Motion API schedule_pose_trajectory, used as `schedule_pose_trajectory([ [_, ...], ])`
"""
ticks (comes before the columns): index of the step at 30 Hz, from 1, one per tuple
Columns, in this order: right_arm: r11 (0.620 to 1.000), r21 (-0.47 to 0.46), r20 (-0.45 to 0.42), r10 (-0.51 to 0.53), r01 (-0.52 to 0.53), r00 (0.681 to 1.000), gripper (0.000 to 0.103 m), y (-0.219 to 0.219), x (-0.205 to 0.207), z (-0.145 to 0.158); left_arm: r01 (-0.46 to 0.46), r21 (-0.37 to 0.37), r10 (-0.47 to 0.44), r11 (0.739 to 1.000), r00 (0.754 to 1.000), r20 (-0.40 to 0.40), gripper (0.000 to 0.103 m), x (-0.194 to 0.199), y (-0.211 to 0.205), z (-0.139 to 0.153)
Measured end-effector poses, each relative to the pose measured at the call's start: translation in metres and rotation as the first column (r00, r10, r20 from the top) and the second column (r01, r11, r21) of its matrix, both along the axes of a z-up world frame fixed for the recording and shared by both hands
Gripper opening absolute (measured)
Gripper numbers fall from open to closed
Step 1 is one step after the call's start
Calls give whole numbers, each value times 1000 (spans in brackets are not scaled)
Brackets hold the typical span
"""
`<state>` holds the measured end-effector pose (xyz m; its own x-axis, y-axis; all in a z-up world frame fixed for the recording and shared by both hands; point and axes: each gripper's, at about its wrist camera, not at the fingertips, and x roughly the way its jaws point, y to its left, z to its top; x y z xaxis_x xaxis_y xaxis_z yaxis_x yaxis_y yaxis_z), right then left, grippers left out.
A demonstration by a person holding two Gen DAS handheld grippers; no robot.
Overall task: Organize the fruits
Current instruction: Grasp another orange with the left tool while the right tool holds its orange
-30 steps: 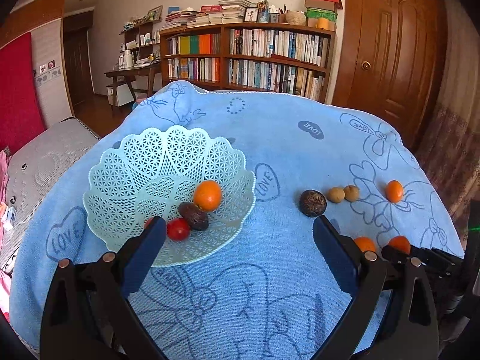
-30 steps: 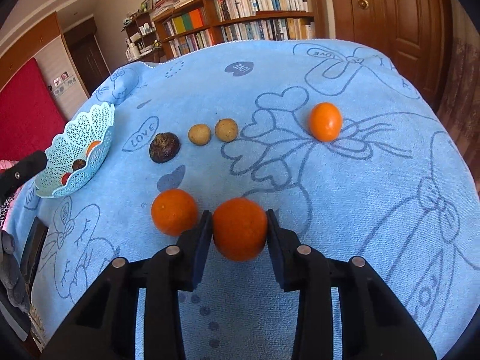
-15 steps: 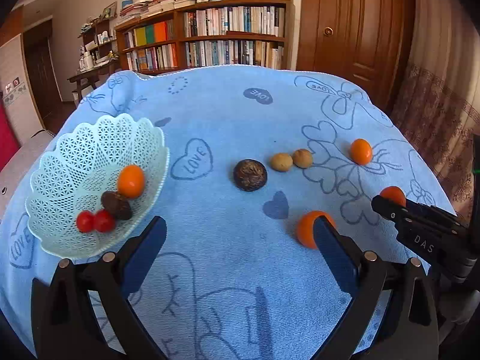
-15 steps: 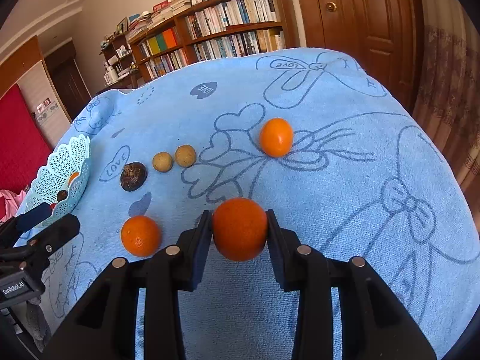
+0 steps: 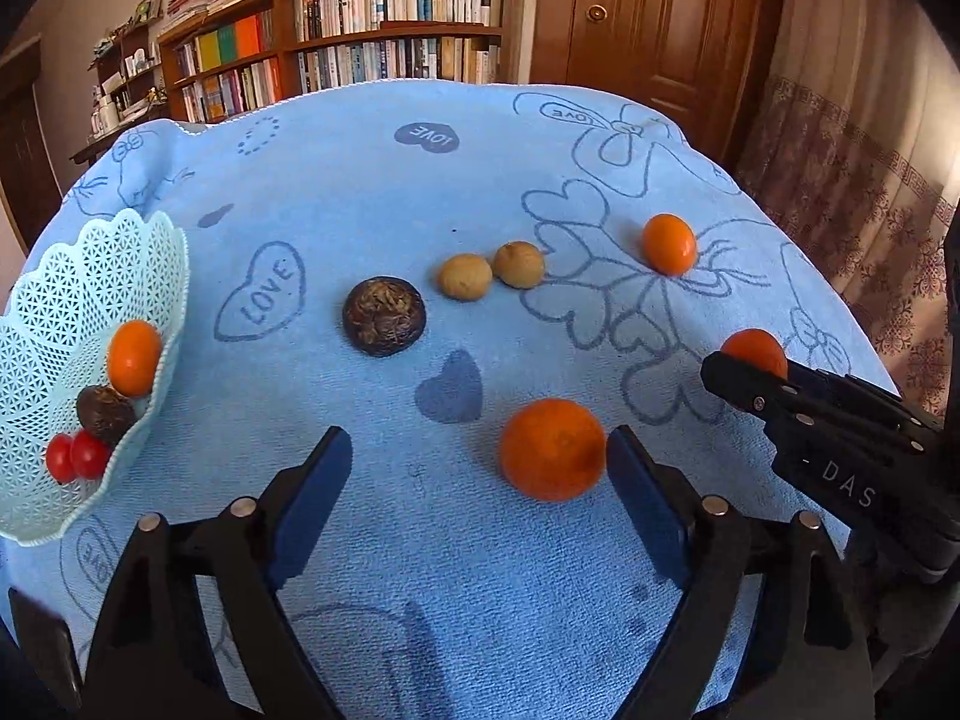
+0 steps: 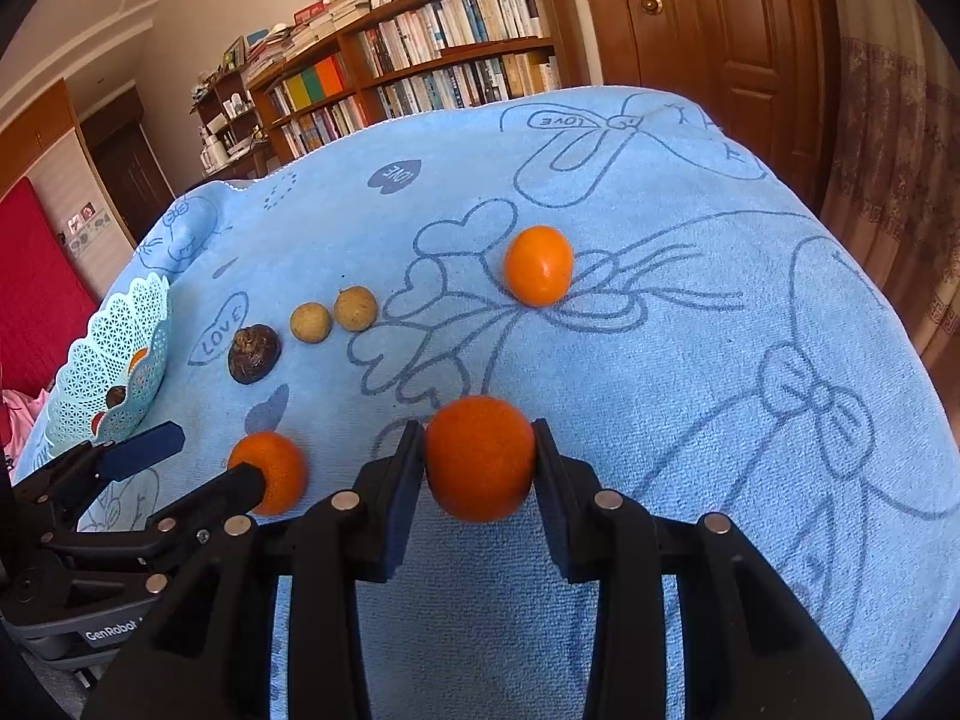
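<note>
A few fruits already sit in the lattice basket (image 5: 90, 276), the right gripper (image 6: 477, 456) clamps one orange (image 6: 480, 459), the left gripper (image 5: 477, 480) gapes beside another orange (image 5: 552, 449), and four lie loose.

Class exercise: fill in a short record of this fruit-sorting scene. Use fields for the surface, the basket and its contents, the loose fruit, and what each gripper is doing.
surface: blue towel with heart and LOVE prints
basket: pale green lattice basket at the left edge
basket contents: one orange fruit, one dark fruit, two small red ones
loose fruit: dark round fruit, two tan fruits, far orange, near orange
left gripper: open, near orange just inside its right finger
right gripper: shut on held orange
</note>
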<state>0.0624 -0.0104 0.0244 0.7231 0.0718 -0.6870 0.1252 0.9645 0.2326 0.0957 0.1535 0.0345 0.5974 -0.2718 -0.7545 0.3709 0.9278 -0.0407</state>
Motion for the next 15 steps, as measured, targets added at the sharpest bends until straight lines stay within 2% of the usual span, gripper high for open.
schedule_pose_trajectory([
  [4,1000,7,-4,-3,3,1000,36,-1,0,-1,40,3,-40,999,999,-14,73,2,-11,-6],
  [8,1000,3,-4,1,0,1000,36,0,1,-2,73,15,-72,997,997,-35,56,3,-20,-15],
  [11,1000,3,-4,1,-1,1000,36,1,1,-2,80,13,-80,997,996,-27,54,3,-21,-20],
  [14,1000,2,-4,2,-2,1000,36,1,1,-2,99,-19,-99,995,995,-23,41,1,-19,-18],
  [15,1000,0,-3,2,-2,1000,36,1,1,-2,99,-20,-100,995,995,-21,41,0,-19,-18],
])
